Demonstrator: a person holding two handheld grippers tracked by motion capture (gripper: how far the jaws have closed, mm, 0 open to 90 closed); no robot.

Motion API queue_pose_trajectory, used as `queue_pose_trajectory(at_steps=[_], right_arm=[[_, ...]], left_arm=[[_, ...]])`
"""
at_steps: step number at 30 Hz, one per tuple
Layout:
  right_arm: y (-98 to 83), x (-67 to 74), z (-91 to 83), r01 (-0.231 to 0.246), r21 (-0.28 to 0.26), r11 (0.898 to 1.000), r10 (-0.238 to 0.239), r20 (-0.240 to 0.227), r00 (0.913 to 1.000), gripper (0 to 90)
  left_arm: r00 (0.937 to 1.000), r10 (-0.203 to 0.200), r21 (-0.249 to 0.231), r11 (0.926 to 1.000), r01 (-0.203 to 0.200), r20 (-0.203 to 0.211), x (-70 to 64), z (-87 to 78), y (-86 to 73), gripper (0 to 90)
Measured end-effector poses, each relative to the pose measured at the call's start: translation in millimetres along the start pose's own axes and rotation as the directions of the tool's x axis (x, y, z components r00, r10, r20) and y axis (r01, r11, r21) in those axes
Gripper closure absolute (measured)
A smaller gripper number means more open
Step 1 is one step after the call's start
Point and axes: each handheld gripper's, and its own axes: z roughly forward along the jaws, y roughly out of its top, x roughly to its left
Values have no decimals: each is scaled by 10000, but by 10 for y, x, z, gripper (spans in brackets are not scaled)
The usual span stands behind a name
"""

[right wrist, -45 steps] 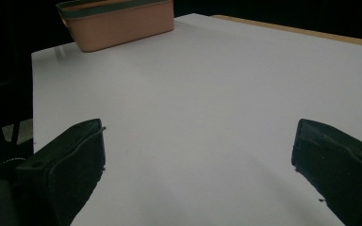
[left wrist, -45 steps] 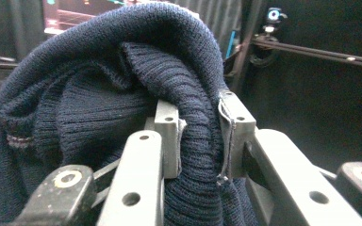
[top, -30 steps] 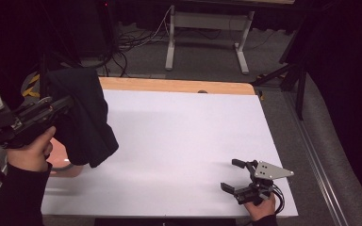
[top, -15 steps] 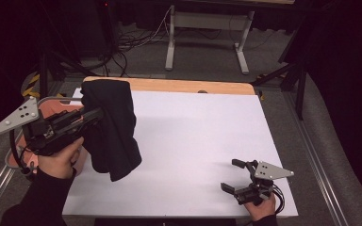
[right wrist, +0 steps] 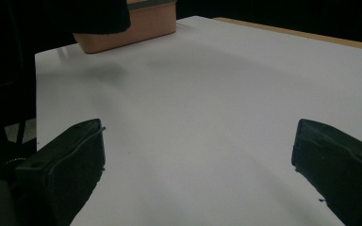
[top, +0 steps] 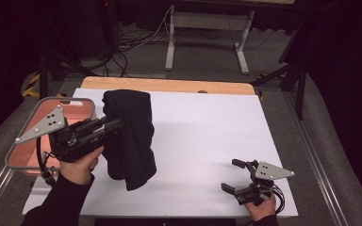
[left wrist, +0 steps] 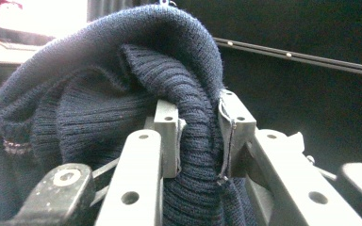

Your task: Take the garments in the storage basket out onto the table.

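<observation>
A dark navy knitted garment hangs bunched above the left part of the white table top. My left gripper is shut on a fold of it, held up off the table. In the left gripper view the ribbed garment is pinched between the two grey jaw pads and drapes over them. My right gripper rests near the table's front right edge, open, with nothing between its black fingers.
A salmon-coloured bin with a grey rim stands at the table's left edge, behind my left hand; the bin also appears far off in the right gripper view. A wooden strip runs along the table's far edge.
My left gripper has carried the garment from the far left edge rightward over the table. The bin at the left has come into sight. The right gripper has stayed put.
</observation>
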Motion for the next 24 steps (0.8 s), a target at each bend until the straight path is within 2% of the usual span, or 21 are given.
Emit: queue_pose_trajectory(at_steps=[11, 16, 24], right_arm=[[1, 5, -7, 32, -26, 10000, -32, 24, 10000, 39], [0, 4, -4, 46, -2, 10000, -46, 23, 10000, 39], [1, 4, -4, 51, -7, 10000, -51, 0, 10000, 39]], left_arm=[[9969, -464, -38, 9989, 467, 628, -4, 137, -249, 735], [9954, -590, 35, 9983, 589, 758, -2, 188, -392, 735], [9942, -720, 478, 9965, 683, 803, 16, 323, -566, 736]])
